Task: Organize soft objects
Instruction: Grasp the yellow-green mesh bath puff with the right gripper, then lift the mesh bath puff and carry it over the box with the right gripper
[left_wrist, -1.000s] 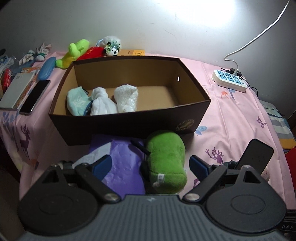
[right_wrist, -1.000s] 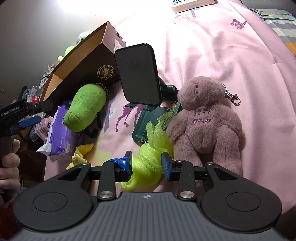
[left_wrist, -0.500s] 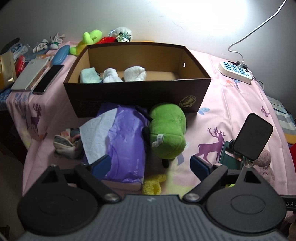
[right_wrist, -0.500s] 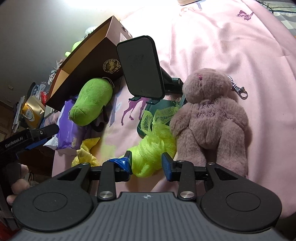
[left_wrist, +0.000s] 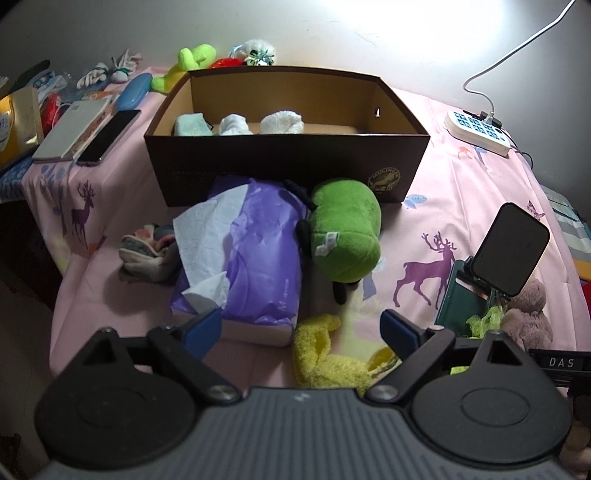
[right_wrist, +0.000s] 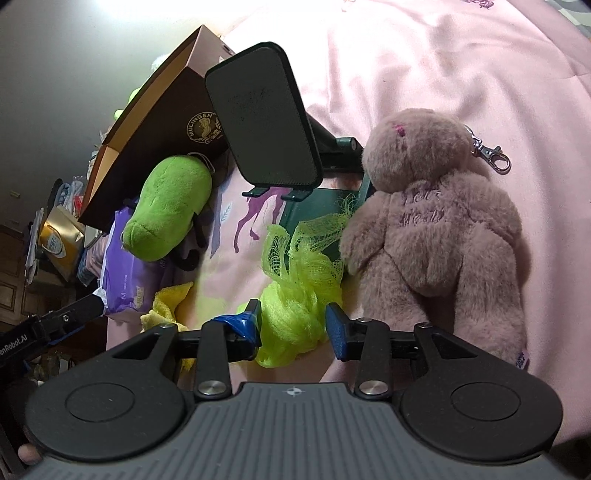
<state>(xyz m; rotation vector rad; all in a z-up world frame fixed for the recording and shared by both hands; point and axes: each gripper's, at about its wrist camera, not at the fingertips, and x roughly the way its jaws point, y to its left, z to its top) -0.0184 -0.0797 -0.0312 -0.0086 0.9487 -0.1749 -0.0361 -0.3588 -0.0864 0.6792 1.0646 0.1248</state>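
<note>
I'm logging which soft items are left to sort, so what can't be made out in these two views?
- Box floor, left wrist view: the near wall hides it; only the tops of three rolled cloths show.
- Yellow towel, left wrist view: its near end is hidden behind the left tool.
- Mesh sponge, right wrist view: whether the right tool touches it is unclear.
- Plush bear, right wrist view: its face is turned away.

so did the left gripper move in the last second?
Yes. The left gripper backed away from the brown box: the box looks smaller and farther, and the purple tissue pack and yellow cloth now show.
</note>
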